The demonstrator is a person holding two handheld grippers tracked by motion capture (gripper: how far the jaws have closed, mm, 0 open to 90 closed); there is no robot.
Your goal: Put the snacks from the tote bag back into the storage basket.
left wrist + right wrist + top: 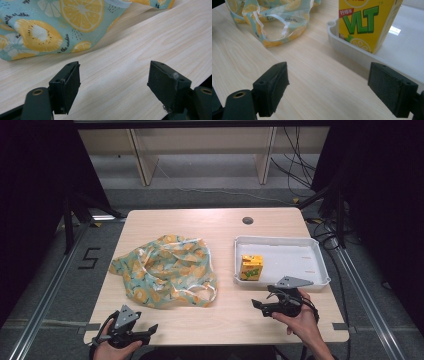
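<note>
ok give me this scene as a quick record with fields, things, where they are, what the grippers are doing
table: light wood table
bag: lemon-print bag, crumpled, left of centre
tray: white tray, right side
carton: yellow drink carton, upright in the tray's near left corner
left gripper: open, holding nothing, near edge, short of the bag
right gripper: open, holding nothing, just in front of the tray

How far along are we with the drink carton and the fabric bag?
Nothing looks done yet: the yellow drink carton stands upright in the white tray, and the lemon-print bag lies crumpled on the table. In hand: the right gripper, jaws open and empty, sits near the tray's front edge, facing the carton. The left gripper is open near the bag. Grasping the carton and any bagging remain.
</note>
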